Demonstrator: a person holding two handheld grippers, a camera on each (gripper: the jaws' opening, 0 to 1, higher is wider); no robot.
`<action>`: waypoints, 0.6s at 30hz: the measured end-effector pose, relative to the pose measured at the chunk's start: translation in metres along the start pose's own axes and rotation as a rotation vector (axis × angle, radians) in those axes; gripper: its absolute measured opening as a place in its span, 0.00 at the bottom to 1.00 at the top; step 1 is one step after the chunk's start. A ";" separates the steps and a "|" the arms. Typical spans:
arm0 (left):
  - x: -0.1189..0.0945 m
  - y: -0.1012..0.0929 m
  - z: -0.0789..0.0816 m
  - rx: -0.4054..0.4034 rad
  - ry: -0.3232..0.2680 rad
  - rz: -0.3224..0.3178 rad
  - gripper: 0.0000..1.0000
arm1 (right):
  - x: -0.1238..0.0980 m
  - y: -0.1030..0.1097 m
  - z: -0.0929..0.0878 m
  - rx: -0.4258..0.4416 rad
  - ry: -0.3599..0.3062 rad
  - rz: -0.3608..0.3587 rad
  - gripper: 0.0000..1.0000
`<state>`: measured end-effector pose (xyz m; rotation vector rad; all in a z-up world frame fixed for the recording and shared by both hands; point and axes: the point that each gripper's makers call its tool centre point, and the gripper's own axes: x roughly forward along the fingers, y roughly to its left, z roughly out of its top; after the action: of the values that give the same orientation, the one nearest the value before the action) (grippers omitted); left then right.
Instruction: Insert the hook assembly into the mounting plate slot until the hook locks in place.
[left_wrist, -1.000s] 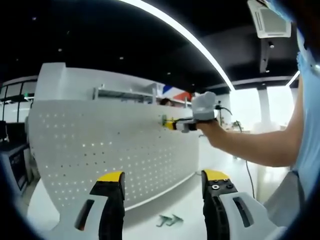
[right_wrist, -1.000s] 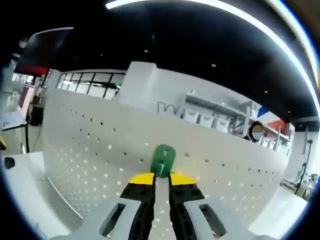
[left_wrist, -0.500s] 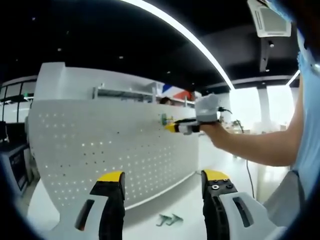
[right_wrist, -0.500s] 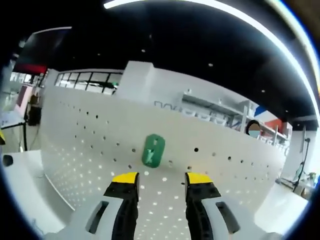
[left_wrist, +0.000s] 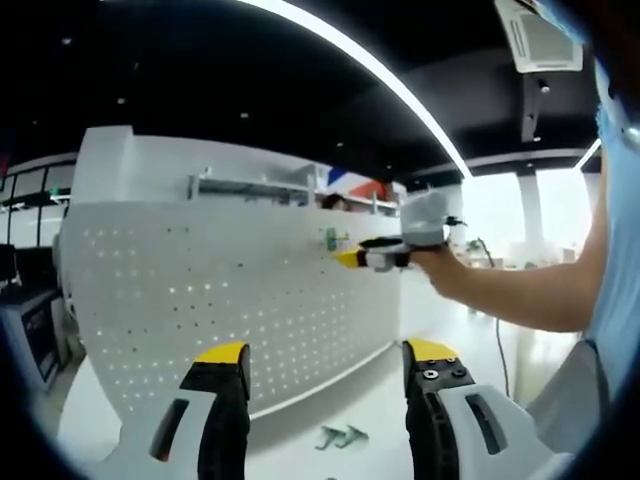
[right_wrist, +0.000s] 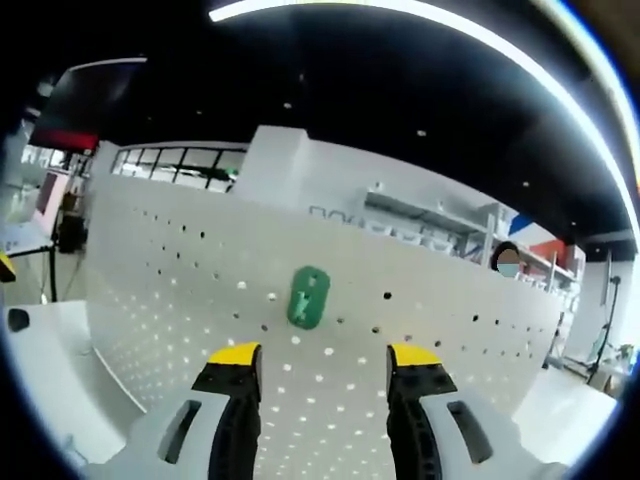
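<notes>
A green hook assembly (right_wrist: 308, 297) sits on the white perforated mounting plate (right_wrist: 180, 290), standing upright with nothing holding it. My right gripper (right_wrist: 325, 356) is open just short of it, its yellow-tipped jaws apart below the hook. In the left gripper view the same hook (left_wrist: 330, 238) shows small near the plate's (left_wrist: 200, 310) upper right, with the right gripper (left_wrist: 352, 257) held by a person's arm a little off it. My left gripper (left_wrist: 325, 352) is open and empty, low in front of the plate.
Two more green hooks (left_wrist: 340, 436) lie on the white tabletop (left_wrist: 360, 400) at the plate's foot, between the left jaws. The person's arm (left_wrist: 520, 295) crosses in from the right. Shelving with bins (right_wrist: 430, 235) stands behind the plate.
The right gripper let go of the green hook, opened wide and backed a little away from the plate. The hook stays on the plate. The left gripper has not moved.
</notes>
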<state>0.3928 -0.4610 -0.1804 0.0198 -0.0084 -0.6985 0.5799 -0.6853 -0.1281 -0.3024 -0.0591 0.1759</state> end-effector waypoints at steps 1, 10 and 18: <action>0.000 0.000 0.000 0.000 0.000 0.000 0.63 | -0.001 0.000 0.001 0.001 -0.002 0.001 0.50; 0.000 -0.001 0.000 0.001 0.000 0.002 0.63 | -0.009 0.003 -0.001 -0.003 -0.005 0.014 0.50; -0.002 -0.002 -0.001 -0.005 -0.004 0.002 0.63 | -0.020 0.018 -0.009 -0.016 0.012 0.049 0.50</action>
<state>0.3897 -0.4615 -0.1813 0.0139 -0.0105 -0.6962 0.5577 -0.6743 -0.1428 -0.3206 -0.0413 0.2224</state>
